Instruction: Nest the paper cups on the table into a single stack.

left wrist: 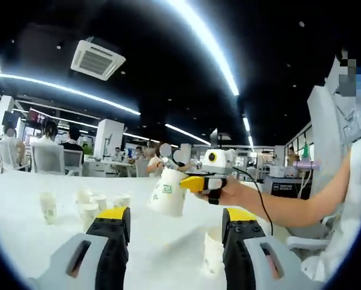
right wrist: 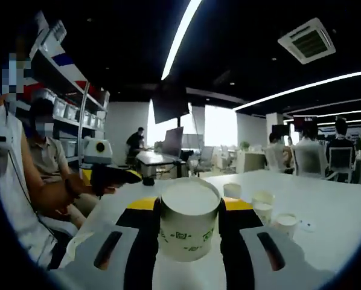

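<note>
On the white table [left wrist: 23,199] I count seven white paper cups in the left gripper view. One lone cup [left wrist: 47,207] stands at its far left. A cluster of four cups [left wrist: 96,204] stands just right of it. One cup [left wrist: 168,192] is held up above the table. One cup [left wrist: 212,251] stands on the table, below the held one. There are two yellow-and-black grippers.

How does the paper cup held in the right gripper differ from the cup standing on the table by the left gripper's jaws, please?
The held cup is lifted off the table and tilted in the left gripper view; the standing cup rests upright on the table. The held cup is clamped between the right gripper jaws; the standing cup sits beside the open left gripper, ungripped. The held cup shows a green printed mark; the other's side is partly hidden. Both are white paper cups.
</note>
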